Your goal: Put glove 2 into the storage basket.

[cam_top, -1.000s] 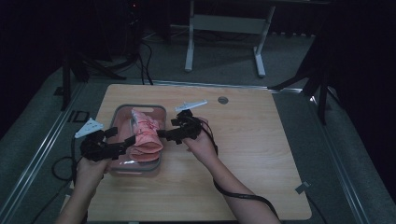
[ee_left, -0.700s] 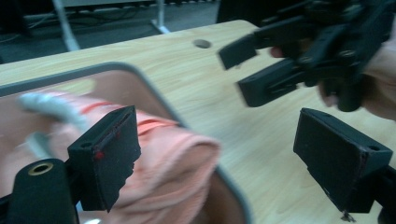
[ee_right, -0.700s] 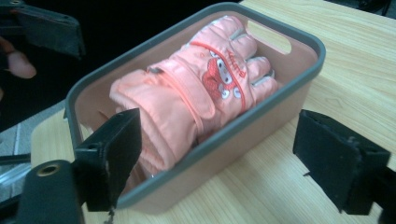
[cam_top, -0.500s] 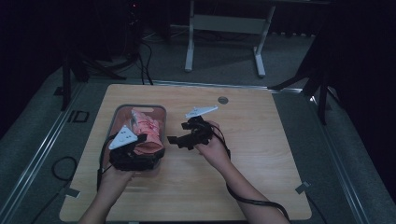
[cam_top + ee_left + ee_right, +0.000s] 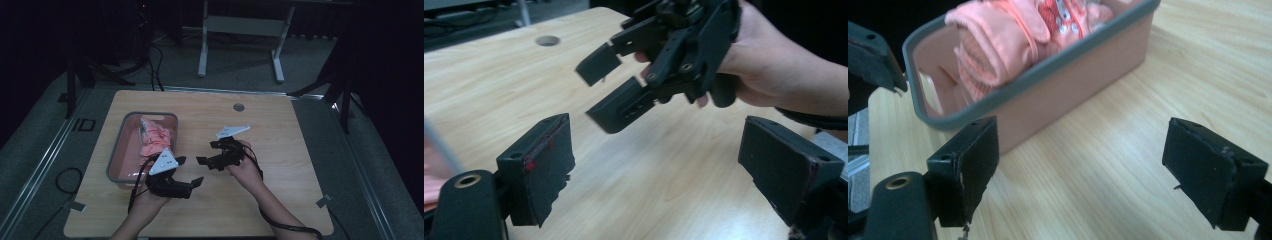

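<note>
A pink bin with a grey rim (image 5: 116, 150) stands on the left of the wooden table, and a folded pink cloth (image 5: 155, 137) with a printed patch lies in it. My left gripper (image 5: 189, 171) hovers just off the bin's near right corner, jaws wide and empty. My right gripper (image 5: 207, 152) faces it from the right, also open and empty. In the left gripper view my left gripper (image 5: 664, 170) looks across bare wood at the right gripper (image 5: 624, 85). The right gripper view has my right gripper (image 5: 1088, 172) pointing at the bin (image 5: 1073, 95) and the cloth (image 5: 998, 35).
The table (image 5: 280, 150) has a round cable hole (image 5: 238, 107) near its far edge. Cables trail from both grippers off the near edge. A metal stand (image 5: 240, 30) and dark floor lie beyond the table.
Both grippers have left the cloth in the bin. The left one came out over the bin's near right corner; the right one drew back to the right and nearer. The cloth stays in the bin.
</note>
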The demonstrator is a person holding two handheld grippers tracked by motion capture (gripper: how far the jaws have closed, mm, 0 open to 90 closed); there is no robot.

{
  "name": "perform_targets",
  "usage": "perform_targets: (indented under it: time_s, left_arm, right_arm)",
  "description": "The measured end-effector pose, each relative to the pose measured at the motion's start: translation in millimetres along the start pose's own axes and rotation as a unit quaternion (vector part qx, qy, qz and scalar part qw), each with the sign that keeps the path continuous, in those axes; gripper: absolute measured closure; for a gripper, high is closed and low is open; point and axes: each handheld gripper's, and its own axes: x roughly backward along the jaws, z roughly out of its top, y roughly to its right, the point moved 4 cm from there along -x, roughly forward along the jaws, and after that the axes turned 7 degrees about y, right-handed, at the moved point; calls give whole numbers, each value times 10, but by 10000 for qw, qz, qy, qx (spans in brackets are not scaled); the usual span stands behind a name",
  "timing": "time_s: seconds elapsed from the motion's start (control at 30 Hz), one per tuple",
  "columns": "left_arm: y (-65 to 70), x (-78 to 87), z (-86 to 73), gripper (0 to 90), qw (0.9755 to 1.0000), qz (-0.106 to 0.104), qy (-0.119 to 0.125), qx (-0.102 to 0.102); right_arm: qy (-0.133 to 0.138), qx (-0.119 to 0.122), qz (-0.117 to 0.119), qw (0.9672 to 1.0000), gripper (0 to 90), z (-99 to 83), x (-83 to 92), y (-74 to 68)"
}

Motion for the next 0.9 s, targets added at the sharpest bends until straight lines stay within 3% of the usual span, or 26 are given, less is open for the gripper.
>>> perform_targets:
  time_s: [0.17,0.47,0.53,0.9]
  left_arm:
    - [146,-172,-138,147,9996,-254,-121,-88]
    - [257,-329,-310,147,9987,-470,-177,-70]
    - [295,-376,-374,147,9984,-506,-214,-104]
    - [397,-505,-534,147,9971,-645,-358,-178]
  right_arm:
    - [-22,64,-12,10000,148,-225,51,41]
    - [-100,197,85,9997,144,-508,48,59]
    - [-95,300,108,9994,139,-602,37,50]
    - [-88,342,93,9993,137,-870,34,57]
